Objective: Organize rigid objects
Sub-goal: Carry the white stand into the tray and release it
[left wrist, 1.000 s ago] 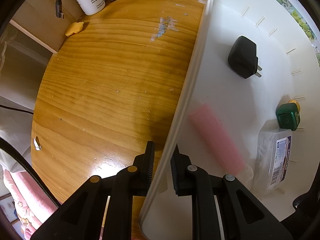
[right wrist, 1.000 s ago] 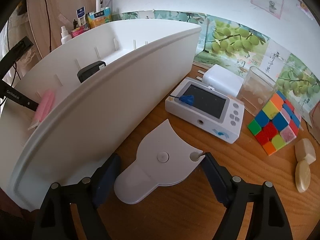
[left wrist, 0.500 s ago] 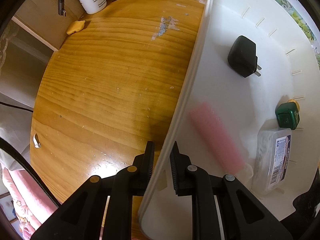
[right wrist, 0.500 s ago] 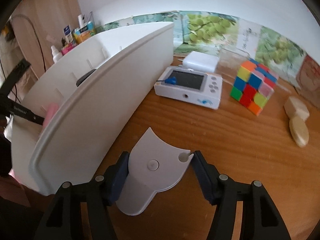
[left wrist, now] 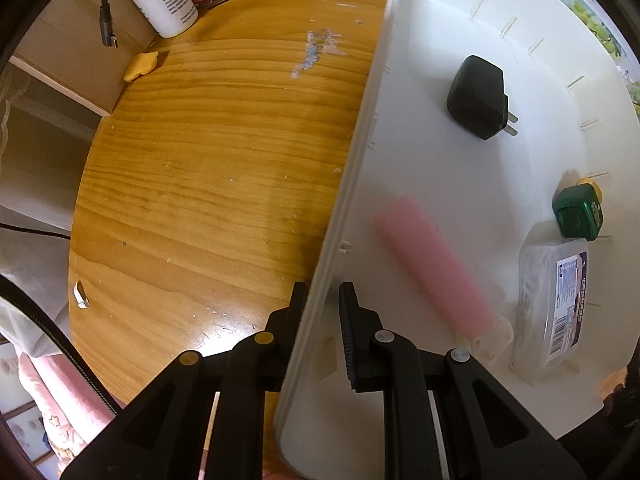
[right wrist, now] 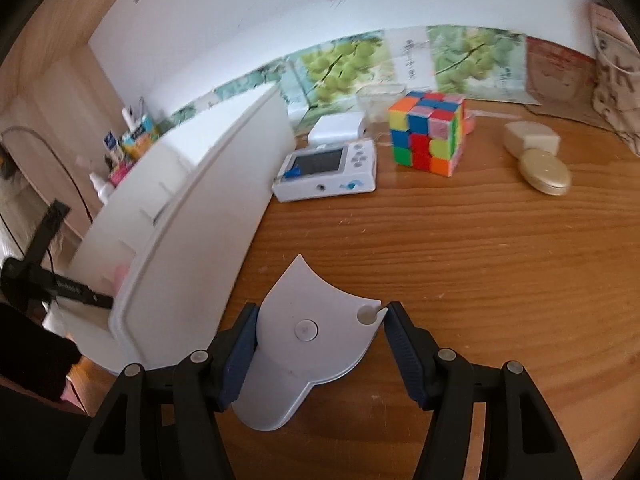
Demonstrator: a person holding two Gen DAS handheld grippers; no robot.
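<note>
The right gripper [right wrist: 320, 344] was clamped on a white holder [right wrist: 310, 338], whose lower end was cut off behind the fingers; what it is could not be made out. It lay flat just above the table [right wrist: 460, 264], long axis running away from the camera, its pointed tip toward the console [right wrist: 328, 176] and cube [right wrist: 428, 132]. The bin [left wrist: 460, 184] stood just to its left. The left gripper [left wrist: 322, 312] was closed on the bin's near wall, one finger outside, one inside. Inside lay a blurred pink bar [left wrist: 434, 276], angled toward the gripper, a black plug [left wrist: 478, 98], a green box [left wrist: 578, 212] and a clear case [left wrist: 554, 308] partly cut off.
</note>
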